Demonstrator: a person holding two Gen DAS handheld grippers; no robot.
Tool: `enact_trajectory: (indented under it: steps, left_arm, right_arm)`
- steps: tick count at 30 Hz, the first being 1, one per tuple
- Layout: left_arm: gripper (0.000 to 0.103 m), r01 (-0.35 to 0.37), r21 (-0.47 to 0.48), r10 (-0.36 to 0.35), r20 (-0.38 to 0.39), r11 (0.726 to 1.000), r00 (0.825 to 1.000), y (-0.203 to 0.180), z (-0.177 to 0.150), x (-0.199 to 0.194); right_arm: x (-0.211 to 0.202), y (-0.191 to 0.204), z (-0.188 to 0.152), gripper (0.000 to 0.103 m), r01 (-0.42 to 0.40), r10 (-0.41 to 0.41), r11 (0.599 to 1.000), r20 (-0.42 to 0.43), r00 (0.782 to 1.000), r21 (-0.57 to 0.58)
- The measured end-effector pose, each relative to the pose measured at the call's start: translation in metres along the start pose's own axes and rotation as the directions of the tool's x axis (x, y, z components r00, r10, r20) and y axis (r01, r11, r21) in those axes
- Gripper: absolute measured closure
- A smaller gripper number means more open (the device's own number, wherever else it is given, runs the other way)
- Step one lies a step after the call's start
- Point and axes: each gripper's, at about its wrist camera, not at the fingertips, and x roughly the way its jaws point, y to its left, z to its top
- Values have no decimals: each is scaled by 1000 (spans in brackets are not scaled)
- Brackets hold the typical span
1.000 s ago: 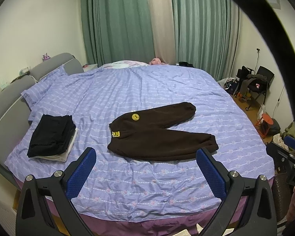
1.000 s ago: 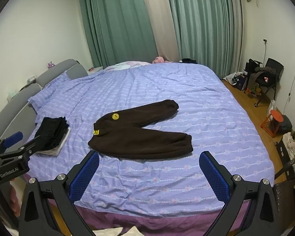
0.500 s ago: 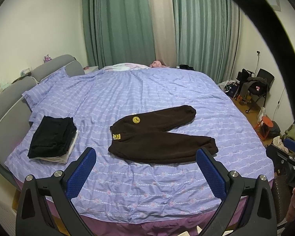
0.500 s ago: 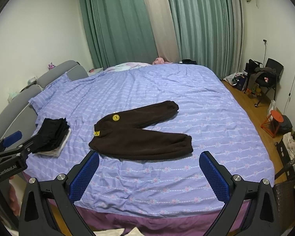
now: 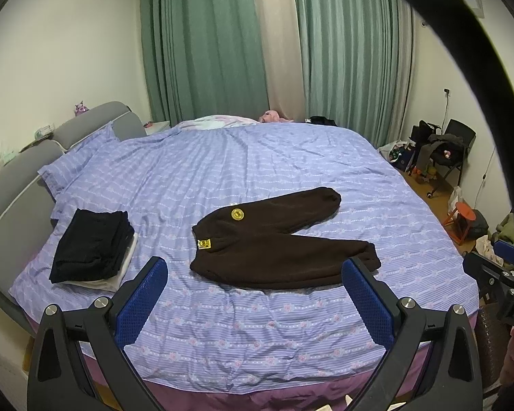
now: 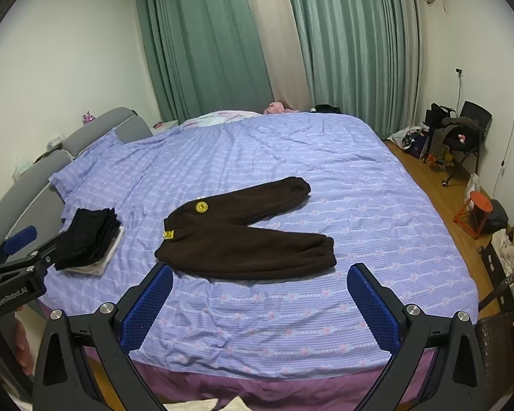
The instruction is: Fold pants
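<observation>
Brown pants lie spread on the purple bedspread, a stack of folded clothes nearby, green curtains behind. Left gripper and right gripper hover wide open, empty.

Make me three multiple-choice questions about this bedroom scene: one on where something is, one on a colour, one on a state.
1. Where is the stack of folded clothes relative to the brown pants?
A. beside the waistband end
B. on top of them
C. on the floor

2. What colour is the round patch on the pants?
A. red
B. yellow
C. white

3. How do the pants lie on the bed?
A. folded in half
B. rolled up
C. flat, legs spread apart

Answers: 1 A, the stack sits apart from the pants, toward the headboard. 2 B, it shows yellow against brown. 3 C, both legs splay in a V; both grippers are open and empty.
</observation>
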Motion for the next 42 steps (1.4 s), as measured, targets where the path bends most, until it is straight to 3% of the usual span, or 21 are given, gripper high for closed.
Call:
enact_trajectory:
  steps: [27,36,42]
  left_arm:
    - [0,-10,-3,10,-19,1000,1000,4,6,12]
    - [0,-62,-4,62,-60,998,996,13,3,50]
    - [0,-101,29,103,-91,994,990,41,0,100]
  right_arm:
    - [19,3,0,1,-8,8,1000,-22,1000,2]
    - [59,7,-3,1,-10,11,1000,-60,998,21]
    - [111,26,-6,1,16,-15,1000,-102,995,7]
